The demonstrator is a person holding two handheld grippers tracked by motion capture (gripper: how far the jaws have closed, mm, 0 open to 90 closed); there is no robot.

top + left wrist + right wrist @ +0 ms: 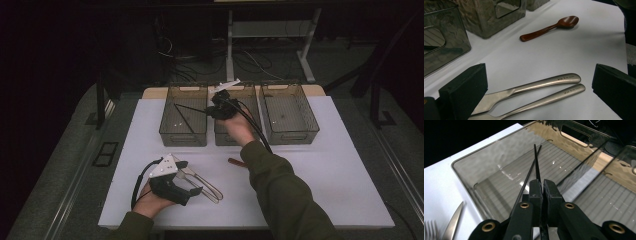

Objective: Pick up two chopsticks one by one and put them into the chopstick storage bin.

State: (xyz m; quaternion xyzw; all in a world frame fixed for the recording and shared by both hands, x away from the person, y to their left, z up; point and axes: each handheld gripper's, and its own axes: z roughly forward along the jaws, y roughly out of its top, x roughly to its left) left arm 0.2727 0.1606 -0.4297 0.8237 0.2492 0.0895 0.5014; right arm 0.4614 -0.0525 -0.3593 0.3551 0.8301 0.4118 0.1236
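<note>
Black thin chopsticks (535, 162) clamped in right gripper (541, 185), poised over left smoky plastic bin (184, 116) for drop-in; left gripper (536, 85) jaws apart, straddling steel cutlery handles (554, 87) near bench's front edge.

white table (320, 170), three bins (183, 115), spoon (550, 28), cutlery (534, 93)

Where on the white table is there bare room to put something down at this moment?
The widest bare stretch of the white table lies right of the sleeve, below the right-hand smoked plastic bin. The far-left strip beside the left-hand bin is bare too. Near the front left it is crowded: the left gripper, steel cutlery and brown wooden spoon.
</note>
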